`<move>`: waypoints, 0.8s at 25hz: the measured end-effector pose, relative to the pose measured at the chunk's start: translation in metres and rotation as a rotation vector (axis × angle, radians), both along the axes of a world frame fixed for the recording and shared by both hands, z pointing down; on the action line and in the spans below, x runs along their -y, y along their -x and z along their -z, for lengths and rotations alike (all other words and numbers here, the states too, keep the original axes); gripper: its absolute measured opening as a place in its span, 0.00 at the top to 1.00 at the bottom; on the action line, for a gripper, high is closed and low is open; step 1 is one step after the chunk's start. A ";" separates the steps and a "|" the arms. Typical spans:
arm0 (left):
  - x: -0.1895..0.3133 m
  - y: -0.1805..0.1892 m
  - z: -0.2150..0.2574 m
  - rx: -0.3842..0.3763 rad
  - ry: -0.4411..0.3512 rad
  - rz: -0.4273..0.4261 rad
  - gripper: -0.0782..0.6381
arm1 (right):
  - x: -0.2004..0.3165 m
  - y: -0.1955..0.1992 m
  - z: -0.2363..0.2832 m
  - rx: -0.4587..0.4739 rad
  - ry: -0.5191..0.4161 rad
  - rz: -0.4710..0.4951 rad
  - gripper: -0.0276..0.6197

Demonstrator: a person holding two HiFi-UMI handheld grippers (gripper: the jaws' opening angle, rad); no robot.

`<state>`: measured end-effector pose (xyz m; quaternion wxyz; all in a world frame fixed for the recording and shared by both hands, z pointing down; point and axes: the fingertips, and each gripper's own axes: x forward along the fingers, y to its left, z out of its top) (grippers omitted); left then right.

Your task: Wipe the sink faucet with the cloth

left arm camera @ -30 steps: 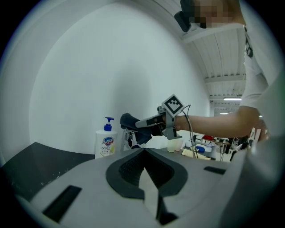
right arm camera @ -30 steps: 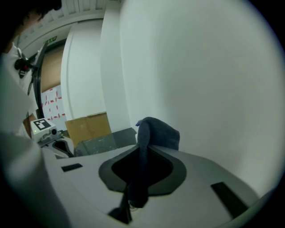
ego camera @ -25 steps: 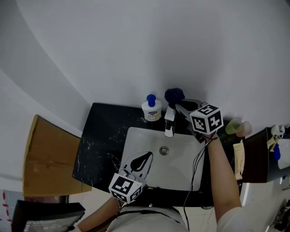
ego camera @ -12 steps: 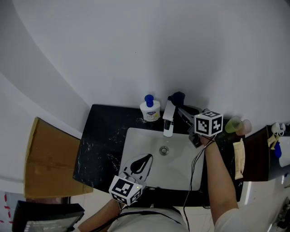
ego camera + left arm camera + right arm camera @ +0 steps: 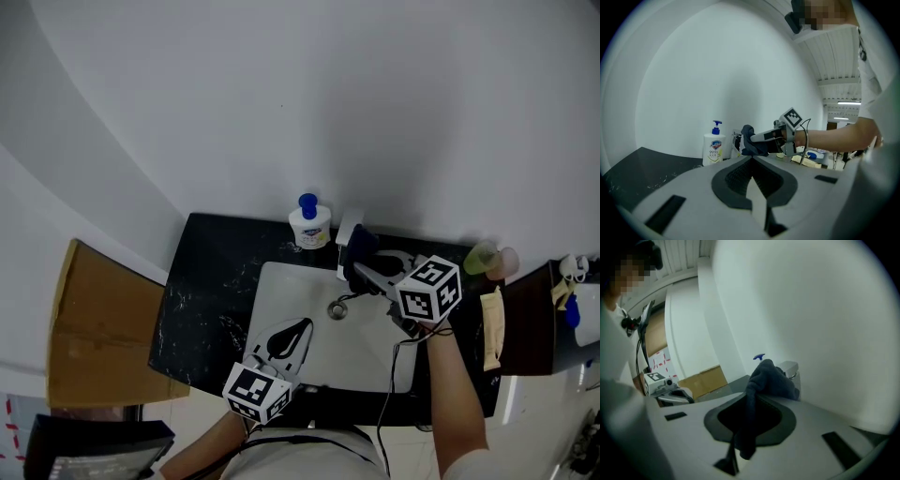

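Observation:
The faucet (image 5: 348, 228) stands at the back rim of the white sink (image 5: 281, 291). A dark blue cloth (image 5: 361, 251) covers the spout's front, and my right gripper (image 5: 362, 267) is shut on it, reaching in from the right. In the right gripper view the cloth (image 5: 766, 380) bunches between the jaws against the faucet's (image 5: 792, 370) grey body. My left gripper (image 5: 286, 339) hovers over the sink's near left part, shut with nothing in it. From the left gripper view (image 5: 751, 160) I see the cloth (image 5: 751, 144) and the faucet (image 5: 736, 144) ahead.
A white soap bottle (image 5: 309, 225) with a blue pump stands left of the faucet on the black counter (image 5: 206, 281). Cups (image 5: 489, 260) sit at the counter's right end. A cardboard box (image 5: 98, 328) lies left of the counter. The drain (image 5: 338, 309) is mid-basin.
My right gripper has carried the cloth from behind the faucet's top forward and down over the spout. The left gripper has stayed where it was.

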<state>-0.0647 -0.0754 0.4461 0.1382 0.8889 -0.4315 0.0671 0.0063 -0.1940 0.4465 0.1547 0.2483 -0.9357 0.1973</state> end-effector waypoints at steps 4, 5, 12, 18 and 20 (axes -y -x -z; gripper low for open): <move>-0.001 -0.004 0.000 -0.010 0.001 -0.007 0.89 | -0.015 0.015 -0.009 -0.137 -0.058 0.050 0.88; -0.001 -0.004 0.000 -0.011 0.001 -0.008 0.89 | -0.016 0.017 -0.013 -0.173 -0.069 0.051 0.88; -0.001 -0.005 -0.001 -0.007 0.004 -0.007 0.89 | 0.004 0.026 -0.027 -0.283 -0.111 -0.025 0.88; -0.002 0.000 -0.004 0.005 0.014 0.001 0.89 | 0.018 0.028 -0.027 -0.370 -0.296 -0.016 0.88; -0.002 0.000 -0.004 0.007 0.014 0.002 0.89 | 0.022 0.028 -0.026 -0.442 -0.425 -0.010 0.88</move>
